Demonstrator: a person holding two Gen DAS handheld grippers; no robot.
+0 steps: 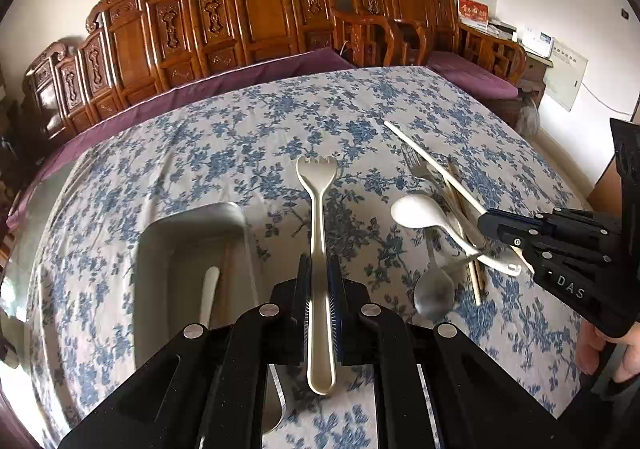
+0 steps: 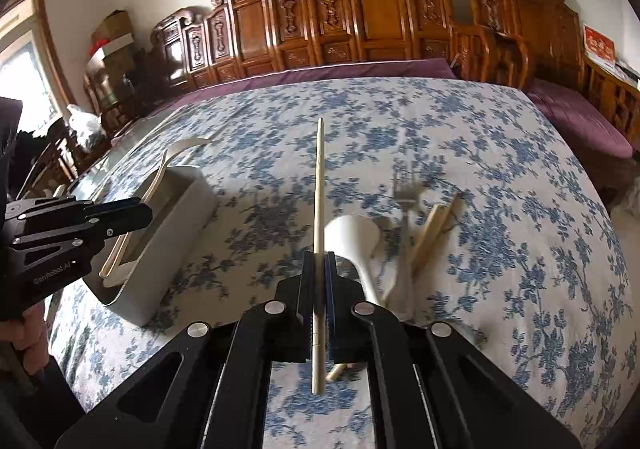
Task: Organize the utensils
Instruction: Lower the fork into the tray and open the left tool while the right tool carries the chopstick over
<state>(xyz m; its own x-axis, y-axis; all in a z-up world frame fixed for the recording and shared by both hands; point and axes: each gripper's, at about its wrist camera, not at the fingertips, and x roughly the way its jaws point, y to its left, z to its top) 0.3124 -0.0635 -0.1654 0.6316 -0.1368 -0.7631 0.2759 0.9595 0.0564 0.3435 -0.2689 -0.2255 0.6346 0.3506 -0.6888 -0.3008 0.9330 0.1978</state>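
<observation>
Your left gripper (image 1: 319, 277) is clamped on the handle of a white plastic fork (image 1: 318, 249), tines pointing straight ahead of the fingers, handle end sticking back past the pads. Just left of & below that gripper sits the grey bin (image 1: 160, 249), w/ a white utensil handle (image 1: 210, 293) already inside. To its right lies the loose pile: white spoon (image 1: 420, 213), metal spoon (image 1: 434, 291), metal fork (image 1: 418, 169), wooden chopsticks (image 1: 476, 277).

Your right gripper (image 2: 319, 269) is closed on a pale chopstick (image 2: 319, 209), which runs straight ahead between the fingers & pokes out behind them too. The rest of the pile is just right of those fingers, on the flowered cloth (image 2: 500, 169); the bin is off to the left, near the other gripper. Can't tell if the chopstick's far tip touches the cloth or is off it.
</observation>
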